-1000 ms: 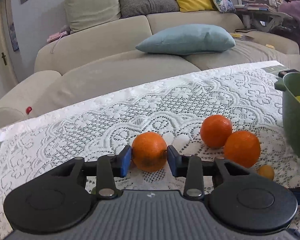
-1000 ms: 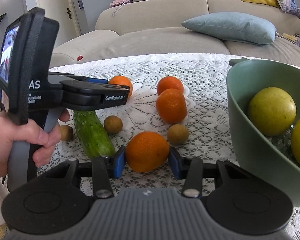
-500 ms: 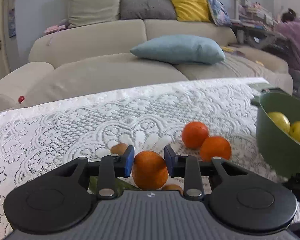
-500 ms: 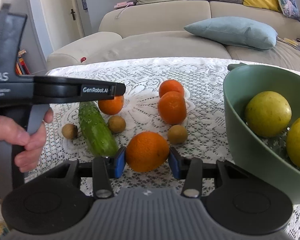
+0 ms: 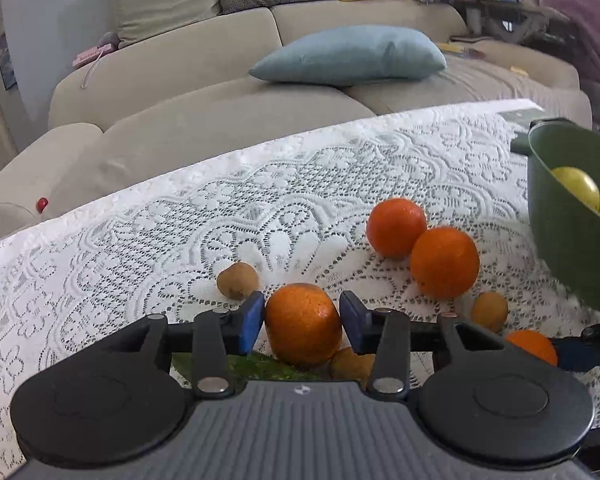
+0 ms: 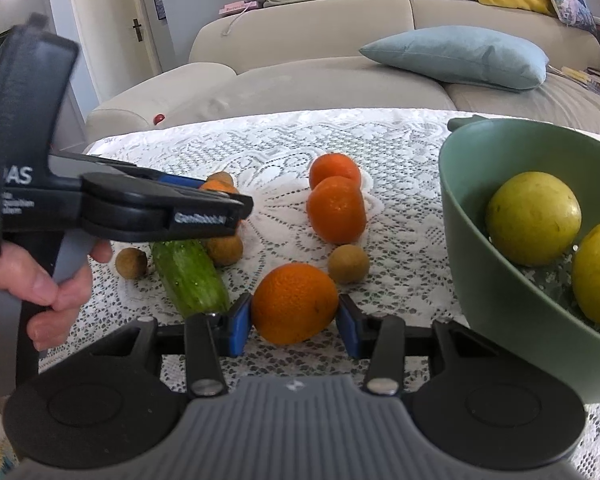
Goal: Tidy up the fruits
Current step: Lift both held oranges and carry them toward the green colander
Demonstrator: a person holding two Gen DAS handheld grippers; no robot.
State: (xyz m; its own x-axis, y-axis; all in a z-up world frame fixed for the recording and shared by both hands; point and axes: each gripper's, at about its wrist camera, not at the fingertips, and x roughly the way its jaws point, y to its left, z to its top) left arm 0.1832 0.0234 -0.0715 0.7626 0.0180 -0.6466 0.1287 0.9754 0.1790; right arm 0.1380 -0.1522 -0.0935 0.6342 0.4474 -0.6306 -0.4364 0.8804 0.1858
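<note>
Here the left gripper [image 5: 302, 322] is opening its jaws around a dimpled orange [image 5: 303, 324], while the right gripper [image 6: 295, 320] is clasping another round orange [image 6: 295, 303] on the lace-covered counter [image 6: 404, 248].

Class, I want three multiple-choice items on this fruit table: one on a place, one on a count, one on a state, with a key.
1. The cucumber lies: A in the bowl; B on the lace tablecloth; C on the sofa.
2. Yellow-green fruits in the green bowl: A none; B two; C five.
3. The right claw is: A wide open and empty; B closed on the cucumber; C closed on an orange.

Key: B, the cucumber rests on the lace tablecloth. B, the green bowl shows two yellow-green fruits. C, the right claw has its pads against the orange.
</note>
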